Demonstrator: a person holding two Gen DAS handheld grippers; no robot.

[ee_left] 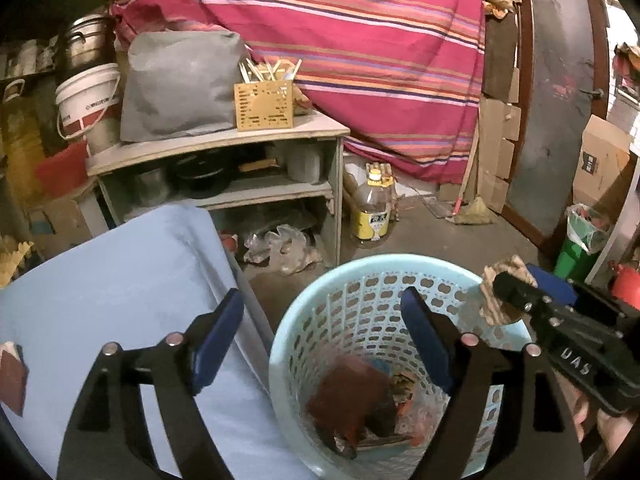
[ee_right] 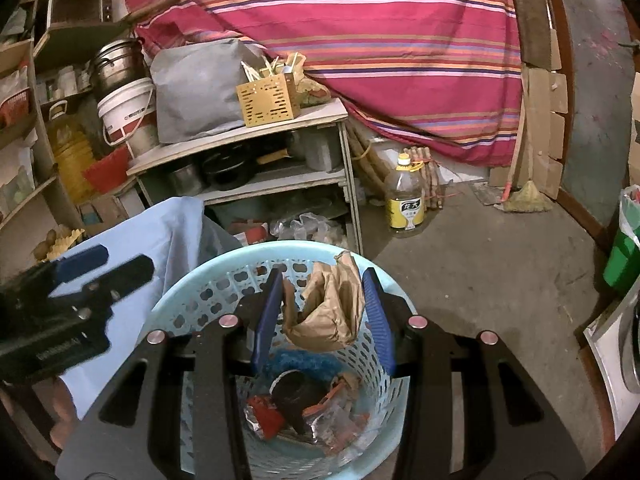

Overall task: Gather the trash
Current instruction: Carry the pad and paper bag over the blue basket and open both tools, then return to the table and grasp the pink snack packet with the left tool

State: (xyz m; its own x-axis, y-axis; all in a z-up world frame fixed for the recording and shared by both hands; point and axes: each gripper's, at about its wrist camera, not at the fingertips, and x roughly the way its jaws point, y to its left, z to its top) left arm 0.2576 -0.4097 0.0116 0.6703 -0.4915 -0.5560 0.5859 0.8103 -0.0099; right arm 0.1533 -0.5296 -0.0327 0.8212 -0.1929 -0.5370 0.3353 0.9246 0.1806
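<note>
A light blue perforated basket (ee_left: 360, 280) (ee_right: 192, 288) stands on the floor beside a table under a blue cloth (ee_left: 120, 280). It holds several pieces of trash, among them a dark red wrapper (ee_left: 348, 392) and a blue scrap (ee_right: 300, 364). My right gripper (ee_right: 324, 308) holds a crumpled brown paper (ee_right: 332, 312) between its fingers above the basket. It also shows in the left wrist view (ee_left: 508, 292), where the paper (ee_left: 500, 288) hangs over the basket's right rim. My left gripper (ee_left: 322, 328) is open and empty over the basket's left rim.
A brown scrap (ee_left: 12, 376) lies on the cloth at the left edge. A wooden shelf (ee_left: 224, 140) (ee_right: 240, 140) stands behind the basket. An oil bottle (ee_right: 406, 200) and a broom (ee_right: 524, 196) are on the floor. A green bin (ee_right: 624, 256) is at right.
</note>
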